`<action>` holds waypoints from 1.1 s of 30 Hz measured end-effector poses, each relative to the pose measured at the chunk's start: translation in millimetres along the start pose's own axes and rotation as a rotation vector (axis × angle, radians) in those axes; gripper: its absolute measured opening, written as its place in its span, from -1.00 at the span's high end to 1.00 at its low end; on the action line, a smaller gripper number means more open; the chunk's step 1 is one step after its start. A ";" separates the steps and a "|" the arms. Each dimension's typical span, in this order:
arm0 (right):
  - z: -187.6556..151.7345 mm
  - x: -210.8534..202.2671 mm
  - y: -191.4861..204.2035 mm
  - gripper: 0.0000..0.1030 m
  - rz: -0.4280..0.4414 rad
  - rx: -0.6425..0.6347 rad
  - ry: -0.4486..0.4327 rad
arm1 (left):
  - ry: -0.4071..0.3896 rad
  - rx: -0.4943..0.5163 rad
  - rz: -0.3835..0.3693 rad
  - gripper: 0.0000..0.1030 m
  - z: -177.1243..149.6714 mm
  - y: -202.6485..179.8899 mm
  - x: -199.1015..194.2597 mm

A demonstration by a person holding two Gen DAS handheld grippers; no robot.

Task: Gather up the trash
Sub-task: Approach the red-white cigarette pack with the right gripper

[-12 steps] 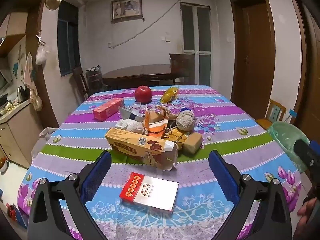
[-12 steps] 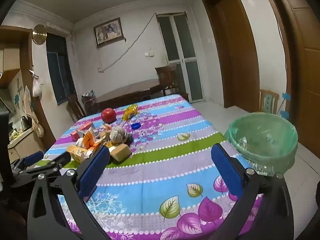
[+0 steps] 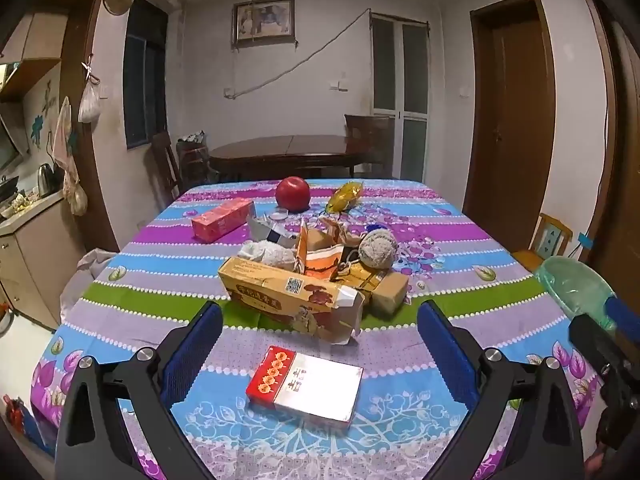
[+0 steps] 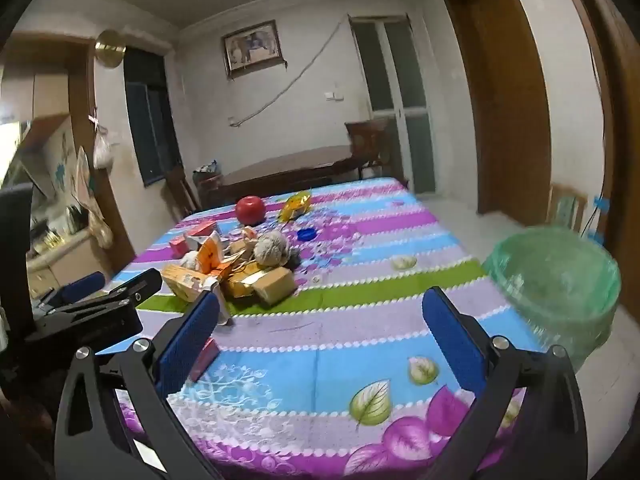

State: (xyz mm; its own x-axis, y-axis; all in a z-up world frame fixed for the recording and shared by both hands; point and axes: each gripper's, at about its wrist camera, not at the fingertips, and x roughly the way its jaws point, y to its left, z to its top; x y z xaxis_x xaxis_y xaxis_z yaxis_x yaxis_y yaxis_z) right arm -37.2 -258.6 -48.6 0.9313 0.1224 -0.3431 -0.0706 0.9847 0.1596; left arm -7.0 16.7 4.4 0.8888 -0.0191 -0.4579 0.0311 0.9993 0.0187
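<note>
With both the left gripper [image 3: 320, 344] and right gripper [image 4: 320, 340] spread empty, the flat box [image 3: 305, 385] at lower centre could skid off the slick tablecloth [image 3: 460, 320].

Lived-in home dining room: floral striped tablecloth [image 3: 460, 320], dark wooden dining table [image 3: 288, 150] with chair [image 3: 368, 136] behind, framed picture [image 3: 263, 20] on wall, kitchen counter with kettle [image 3: 45, 180] alongside.

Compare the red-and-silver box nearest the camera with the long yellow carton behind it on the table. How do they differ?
The red-and-silver box lies flat and alone on the tablecloth; the yellow carton leans against the trash pile. The box looks closed and undamaged; the carton's right end is torn open. The box is short and flat; the carton is longer and bulkier. Both are cardboard packaging, ungripped.
</note>
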 end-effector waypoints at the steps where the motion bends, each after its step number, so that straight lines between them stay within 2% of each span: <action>1: 1.7 -1.8 1.9 -0.90 -0.015 -0.013 -0.015 | 0.006 0.001 0.002 -0.89 -0.8 -0.1 0.8; 5: 2.9 -4.6 2.4 -0.90 -0.049 -0.047 -0.052 | 0.028 0.001 0.017 -0.89 -1.3 1.5 7.0; 15: 2.6 2.2 7.0 -0.90 -0.034 -0.069 -0.067 | 0.032 0.011 0.030 -0.89 -1.8 2.7 18.4; 22: 3.7 16.3 11.0 -0.90 -0.075 -0.102 -0.073 | 0.065 0.021 0.043 -0.89 -4.9 4.7 34.7; 33: 11.6 37.4 23.9 -0.90 -0.106 -0.171 -0.105 | 0.085 0.010 0.121 -0.89 -1.8 21.4 58.5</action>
State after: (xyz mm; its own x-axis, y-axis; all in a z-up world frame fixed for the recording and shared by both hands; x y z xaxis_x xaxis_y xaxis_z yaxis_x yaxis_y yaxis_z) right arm 0.2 -232.0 -46.9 0.9682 0.0123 -0.2499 -0.0215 0.9992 -0.0342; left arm 44.8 37.1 -23.6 0.8444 0.1048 -0.5254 -0.0694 0.9938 0.0867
